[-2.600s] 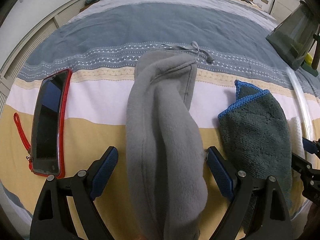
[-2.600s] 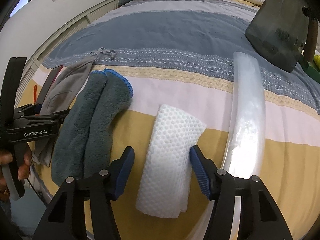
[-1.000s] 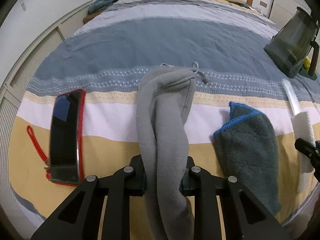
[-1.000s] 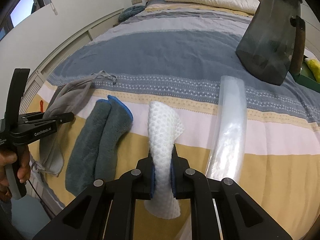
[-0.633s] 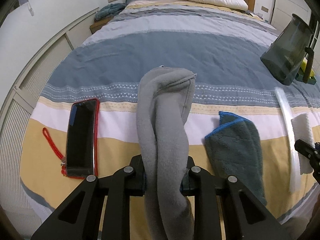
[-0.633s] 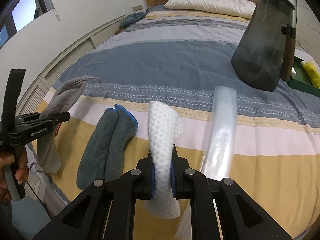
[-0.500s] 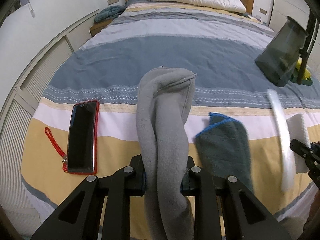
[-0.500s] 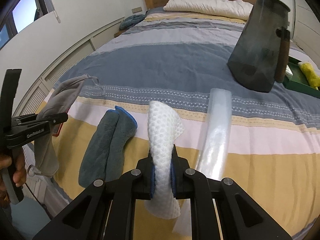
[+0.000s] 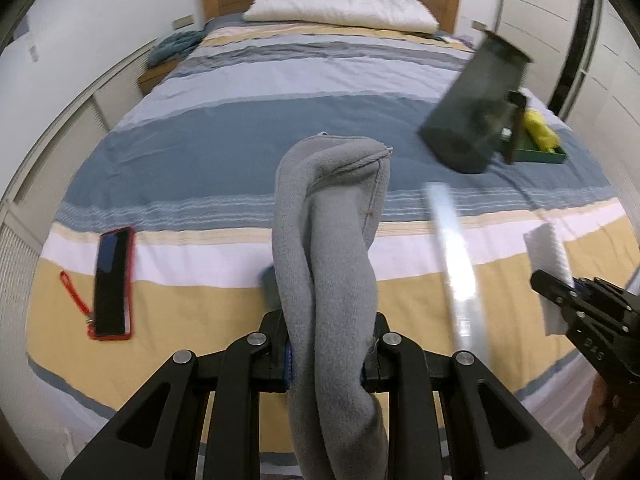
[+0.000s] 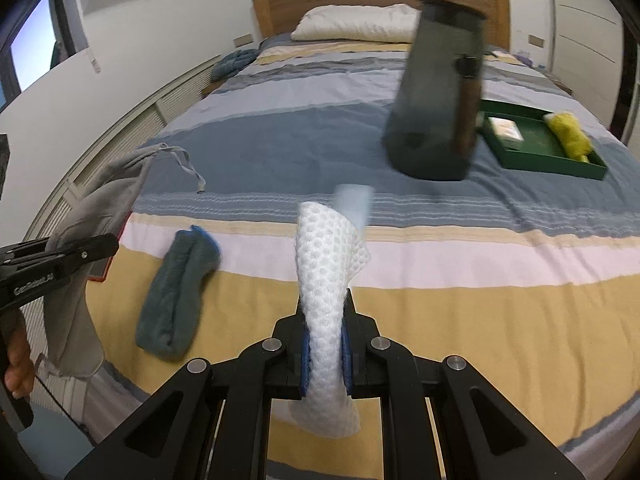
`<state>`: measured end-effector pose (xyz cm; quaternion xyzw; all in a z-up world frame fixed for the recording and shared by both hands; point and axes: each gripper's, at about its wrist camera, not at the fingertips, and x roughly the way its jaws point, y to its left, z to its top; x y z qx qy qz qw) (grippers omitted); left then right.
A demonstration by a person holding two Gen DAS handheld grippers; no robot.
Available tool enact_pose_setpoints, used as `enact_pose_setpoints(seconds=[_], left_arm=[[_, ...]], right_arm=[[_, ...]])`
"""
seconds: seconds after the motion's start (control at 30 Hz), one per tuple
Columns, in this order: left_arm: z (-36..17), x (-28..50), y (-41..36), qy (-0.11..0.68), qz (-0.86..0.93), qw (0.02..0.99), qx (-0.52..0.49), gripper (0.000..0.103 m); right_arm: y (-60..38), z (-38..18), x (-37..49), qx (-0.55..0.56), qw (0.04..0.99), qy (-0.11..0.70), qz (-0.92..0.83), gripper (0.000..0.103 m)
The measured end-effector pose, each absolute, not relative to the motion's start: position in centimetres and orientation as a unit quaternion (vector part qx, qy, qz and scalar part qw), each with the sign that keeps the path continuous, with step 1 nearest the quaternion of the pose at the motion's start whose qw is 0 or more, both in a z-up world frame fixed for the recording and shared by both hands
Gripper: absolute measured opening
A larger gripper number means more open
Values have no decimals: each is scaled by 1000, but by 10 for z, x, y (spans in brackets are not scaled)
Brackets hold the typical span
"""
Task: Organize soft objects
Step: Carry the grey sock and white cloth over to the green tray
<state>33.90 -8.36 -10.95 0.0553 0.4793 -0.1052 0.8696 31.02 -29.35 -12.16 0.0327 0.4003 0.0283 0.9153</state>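
The left gripper is clamped on a grey fleece cloth, which is lifted clear of the bed and droops on both sides of the closed jaws; in the right wrist view the same grey cloth hangs from that gripper with its drawstring dangling. The right gripper is closed on a white honeycomb-textured cloth, held above the bed with its upper end curling over and its lower end hanging below the jaws.

Taking the bed as the landmark: a dark teal cloth with a blue edge lies on the yellow stripe near the foot of the bed, toward its left side (mostly hidden behind the grey cloth in the left wrist view). A clear plastic roll lies lengthwise across the stripes near the foot, right of the middle. A phone in a red case with a red strap lies near the bed's left edge. A dark translucent bin stands on the blue stripe toward the right side, blurred in both views. Just beyond it, at the right edge of the bed, sits a green tray holding a yellow item and a pale one. A white pillow rests at the head of the bed against the wooden headboard.
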Motion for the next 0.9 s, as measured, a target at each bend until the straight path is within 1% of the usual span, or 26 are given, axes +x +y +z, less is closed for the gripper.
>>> enact_pose_setpoints(seconds=[0.47, 0.9], left_arm=[[-79, 315, -184, 464, -158, 870, 54, 19], [-60, 296, -290, 455, -175, 869, 85, 19]], right_arm=[[-367, -78, 253, 44, 929, 366, -38, 11], [-439, -50, 210, 55, 935, 344, -66, 11]])
